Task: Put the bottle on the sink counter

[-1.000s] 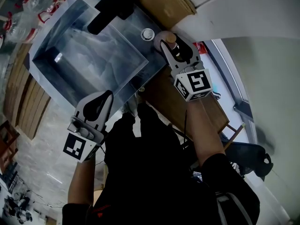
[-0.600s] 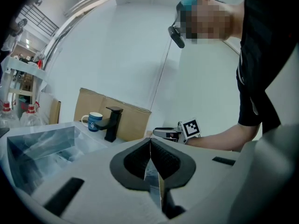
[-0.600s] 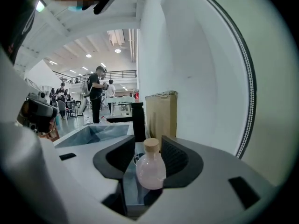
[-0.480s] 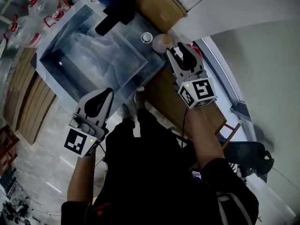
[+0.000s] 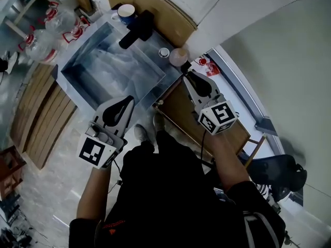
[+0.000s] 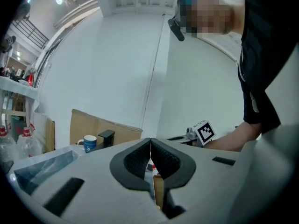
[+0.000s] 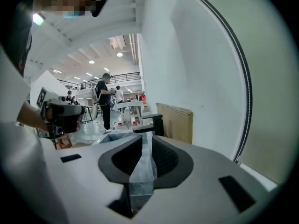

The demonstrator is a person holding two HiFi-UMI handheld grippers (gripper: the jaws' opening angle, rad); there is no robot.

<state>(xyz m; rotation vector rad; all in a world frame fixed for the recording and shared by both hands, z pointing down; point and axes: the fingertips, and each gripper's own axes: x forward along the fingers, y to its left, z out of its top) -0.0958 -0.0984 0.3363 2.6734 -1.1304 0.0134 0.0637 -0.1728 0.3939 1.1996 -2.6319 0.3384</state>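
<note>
The bottle (image 5: 178, 57), seen from above as a round tan top, stands on the sink counter's (image 5: 155, 89) far right corner beside a small white round fitting (image 5: 164, 52). My right gripper (image 5: 187, 78) hangs just short of the bottle, apart from it. Its jaws are closing with a narrow gap and nothing between them, as the right gripper view (image 7: 142, 138) shows. My left gripper (image 5: 128, 101) hovers over the sink's near edge, shut and empty, its pads meeting in the left gripper view (image 6: 150, 146). The bottle is hidden in both gripper views.
A black faucet (image 5: 137, 29) and a blue mug (image 5: 125, 12) sit behind the steel sink basin (image 5: 111, 68). Plastic bottles with red labels (image 5: 49, 32) lie at the left. A wooden unit (image 5: 178, 112) stands under my right gripper, and a white wall runs at the right.
My right gripper let go of the bottle on the counter corner, drew back toward me, and its jaws narrowed. The left gripper stayed shut and barely moved.
</note>
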